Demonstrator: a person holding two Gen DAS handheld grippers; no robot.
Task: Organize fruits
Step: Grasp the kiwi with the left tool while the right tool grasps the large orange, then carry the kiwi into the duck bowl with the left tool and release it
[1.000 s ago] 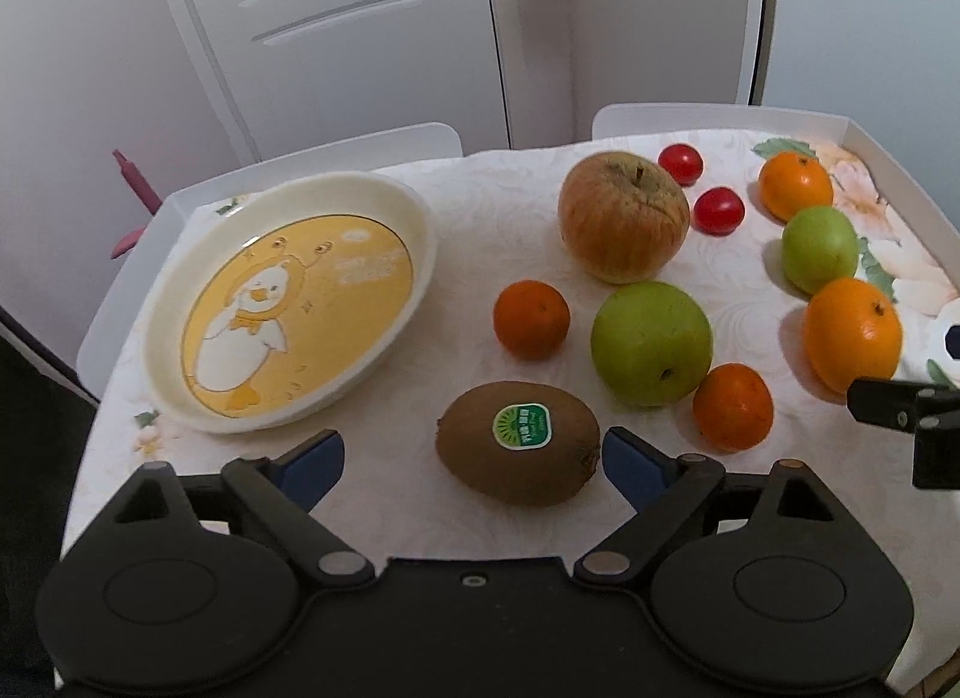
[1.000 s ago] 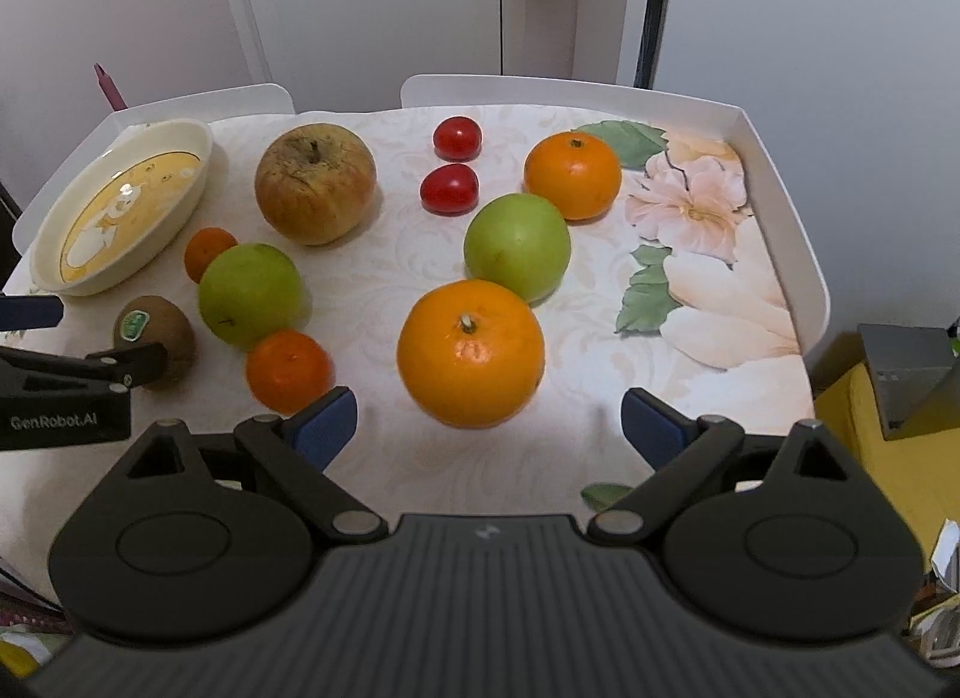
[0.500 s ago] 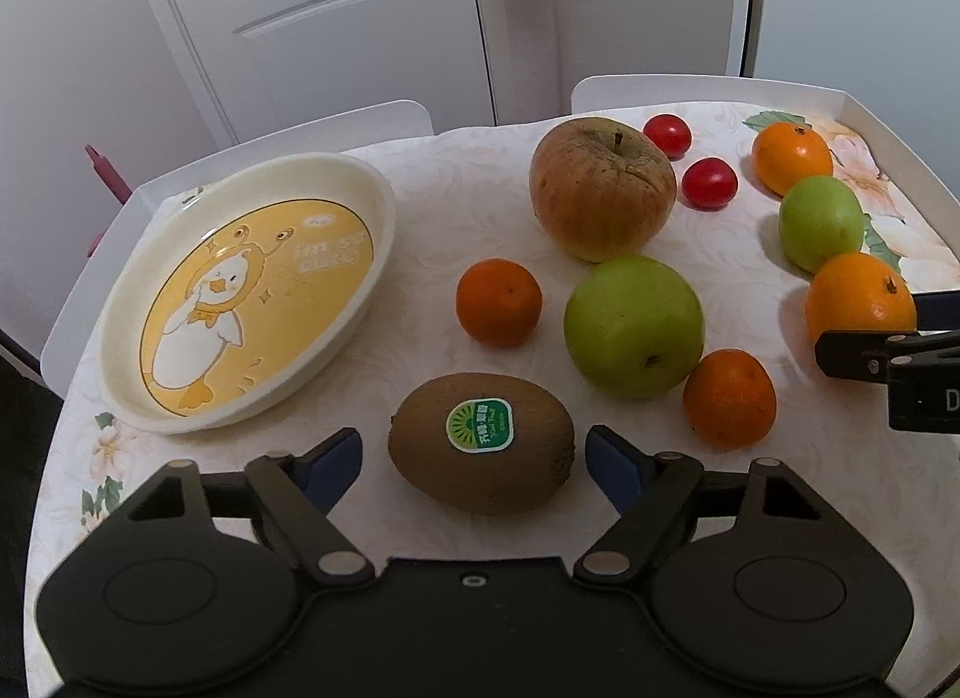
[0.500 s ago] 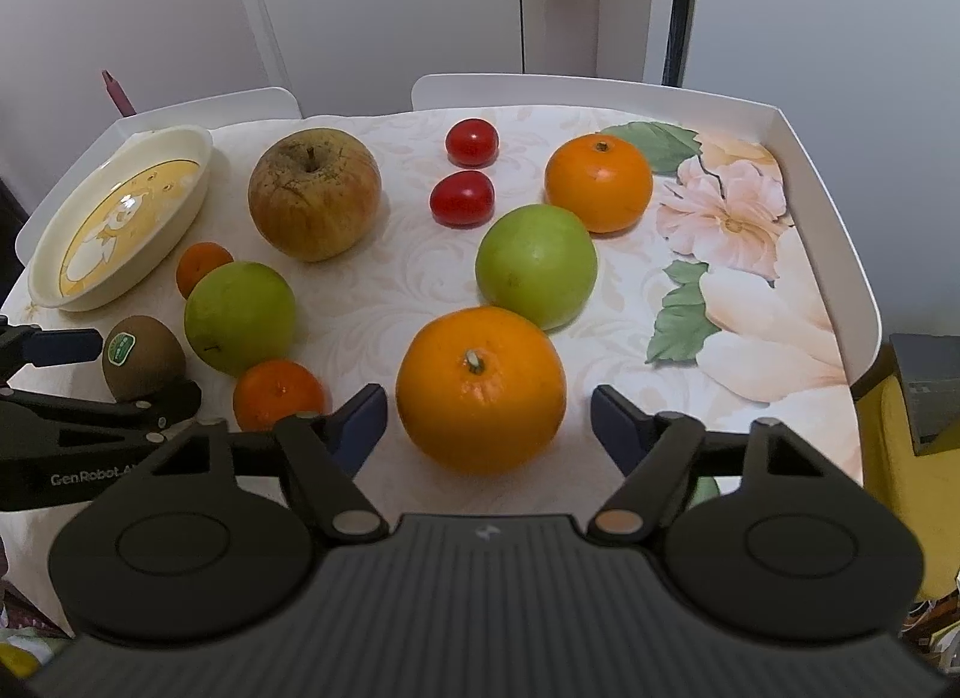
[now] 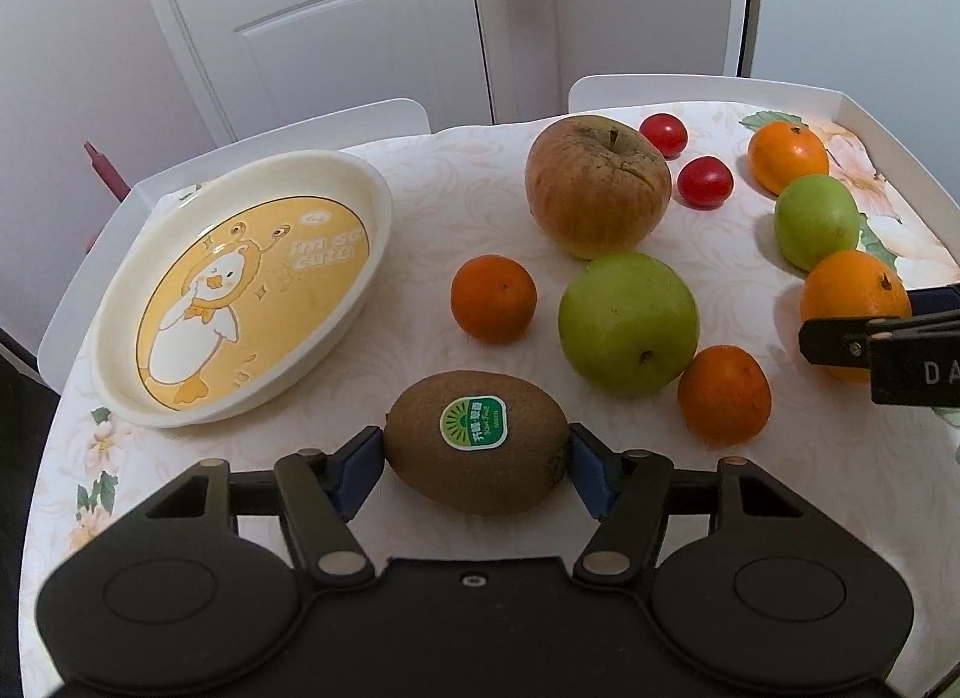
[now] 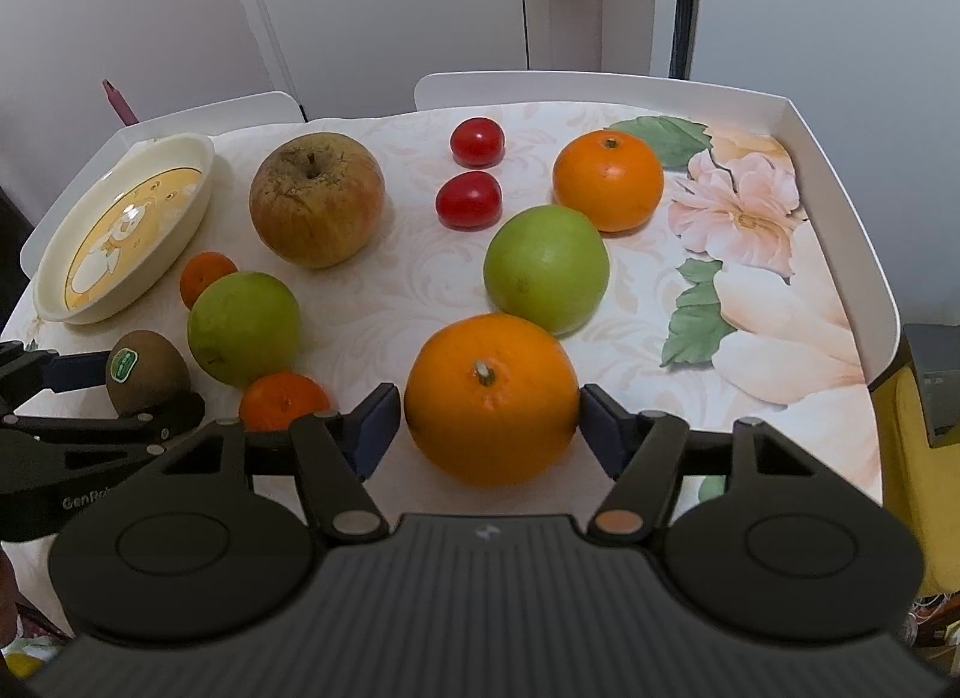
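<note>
A brown kiwi (image 5: 480,482) with a green sticker lies on the tablecloth between the blue pads of my left gripper (image 5: 475,449). Its jaws are closing and both pads touch the kiwi's ends. In the right wrist view a large orange (image 6: 498,440) sits stem up between the pads of my right gripper (image 6: 489,407). Those jaws are closing too, with each pad against a side of the orange. A cream oval dish (image 5: 366,200) with a yellow duck picture lies at the left, with nothing in it.
On the cloth stand a russet apple (image 5: 594,182), two green apples (image 5: 627,323) (image 6: 546,269), two small tangerines (image 5: 493,306) (image 5: 723,393), two cherry tomatoes (image 6: 468,198) and another orange (image 6: 607,179). A raised white rim (image 6: 840,170) borders the table.
Both grippers have narrowed from wide open until their pads meet the fruit, the left around the kiwi, the right around the big orange. Both views have shifted slightly closer to the fruit.
</note>
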